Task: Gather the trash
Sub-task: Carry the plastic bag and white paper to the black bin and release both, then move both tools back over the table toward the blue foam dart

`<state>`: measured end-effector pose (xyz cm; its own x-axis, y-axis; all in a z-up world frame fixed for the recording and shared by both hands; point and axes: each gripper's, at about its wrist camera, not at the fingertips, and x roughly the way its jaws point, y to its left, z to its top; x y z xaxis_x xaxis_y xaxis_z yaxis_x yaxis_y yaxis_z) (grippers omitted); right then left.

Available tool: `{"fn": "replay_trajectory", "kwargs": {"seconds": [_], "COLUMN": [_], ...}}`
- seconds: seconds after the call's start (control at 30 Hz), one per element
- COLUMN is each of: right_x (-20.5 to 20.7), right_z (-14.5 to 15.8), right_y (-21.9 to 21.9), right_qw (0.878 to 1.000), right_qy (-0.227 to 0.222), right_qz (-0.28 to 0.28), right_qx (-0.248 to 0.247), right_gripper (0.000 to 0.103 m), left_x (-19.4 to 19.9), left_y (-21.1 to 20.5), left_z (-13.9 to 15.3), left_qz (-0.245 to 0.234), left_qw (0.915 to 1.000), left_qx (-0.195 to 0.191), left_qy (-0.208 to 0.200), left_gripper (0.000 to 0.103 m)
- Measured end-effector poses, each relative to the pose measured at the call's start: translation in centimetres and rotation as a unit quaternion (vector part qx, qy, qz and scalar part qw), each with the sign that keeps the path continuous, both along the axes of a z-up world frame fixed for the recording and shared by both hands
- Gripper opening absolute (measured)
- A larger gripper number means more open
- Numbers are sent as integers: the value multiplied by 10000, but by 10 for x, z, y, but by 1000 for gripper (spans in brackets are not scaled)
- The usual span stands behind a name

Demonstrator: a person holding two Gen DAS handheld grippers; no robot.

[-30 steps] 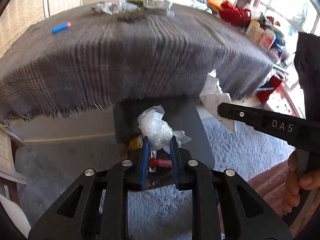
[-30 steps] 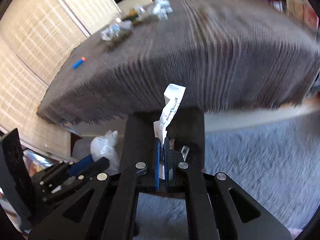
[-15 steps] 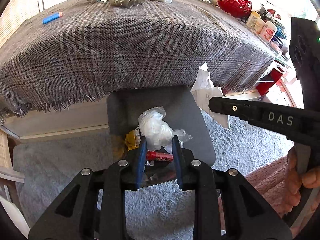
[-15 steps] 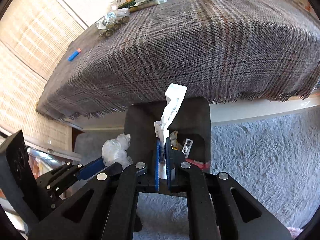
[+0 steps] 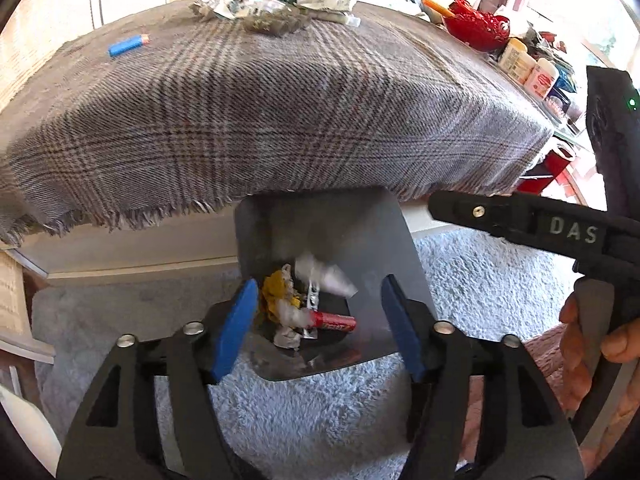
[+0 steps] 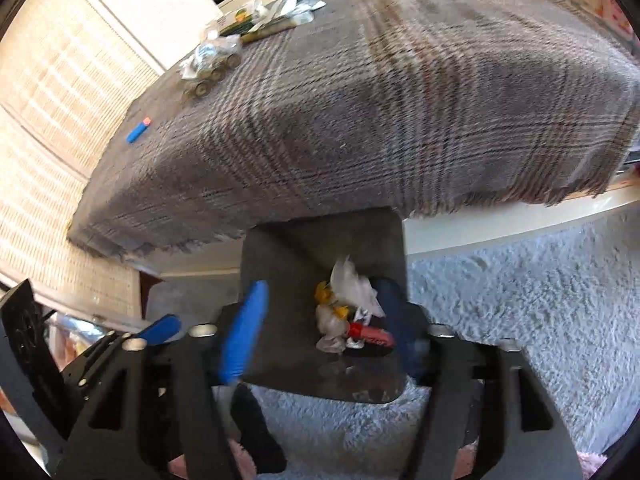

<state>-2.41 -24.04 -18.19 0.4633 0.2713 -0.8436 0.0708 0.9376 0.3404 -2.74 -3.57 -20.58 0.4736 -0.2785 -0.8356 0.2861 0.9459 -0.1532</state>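
Note:
A dark grey bin (image 5: 340, 224) (image 6: 304, 248) stands on the rug against the plaid-covered table (image 5: 280, 112) (image 6: 380, 120). Above it my left gripper (image 5: 320, 322) has its jaws opening, nothing pressed between the blue pads. A blurred white plastic wad (image 5: 324, 276) is dropping onto a yellow wrapper (image 5: 276, 296) and a red wrapper (image 5: 332, 322). My right gripper (image 6: 320, 330) (image 5: 520, 220) is also opening, and the white paper (image 6: 352, 284) lies loose in the bin. More wrappers (image 5: 260, 12) (image 6: 212, 68) and a blue stick (image 5: 128, 45) (image 6: 138, 130) lie on the table.
A red bowl (image 5: 476, 28) and bottles (image 5: 528, 68) crowd a surface past the table's right end. A shaggy pale rug (image 5: 480, 272) covers the floor around the bin. Woven blinds (image 6: 52, 120) line the left side. A person's hand (image 5: 588, 328) grips the right tool.
Both grippers have gone from shut to wide open. The white plastic wad left the left jaws and the white paper left the right jaws; both are now down in the bin.

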Motion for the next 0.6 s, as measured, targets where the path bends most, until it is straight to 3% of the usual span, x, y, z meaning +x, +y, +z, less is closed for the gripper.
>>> {"fn": "replay_trajectory", "kwargs": {"seconds": [0.1, 0.13, 0.2, 0.43, 0.6], "right_x": [0, -1, -1, -2, 8], "right_z": [4, 5, 6, 23, 52], "right_y": [-5, -7, -9, -9, -1], "right_qw": [9998, 9996, 9994, 9985, 9959], "right_qy": [-76, -109, -131, -447, -868], "right_qz": [-129, -191, -241, -257, -186], "right_qx": [-123, -165, -196, -188, -171], "right_gripper": [96, 97, 97, 97, 97], "left_x": [-1, -2, -3, -3, 5], "left_y": [4, 6, 11, 32, 56], "left_z": [5, 7, 11, 32, 50], "left_qz": [62, 102, 174, 409, 671], "left_qw": [9999, 9998, 9995, 9984, 9969], "left_qx": [90, 120, 137, 122, -184], "left_qy": [-102, -137, -205, -376, -370], "left_gripper": [81, 89, 95, 95, 95]}}
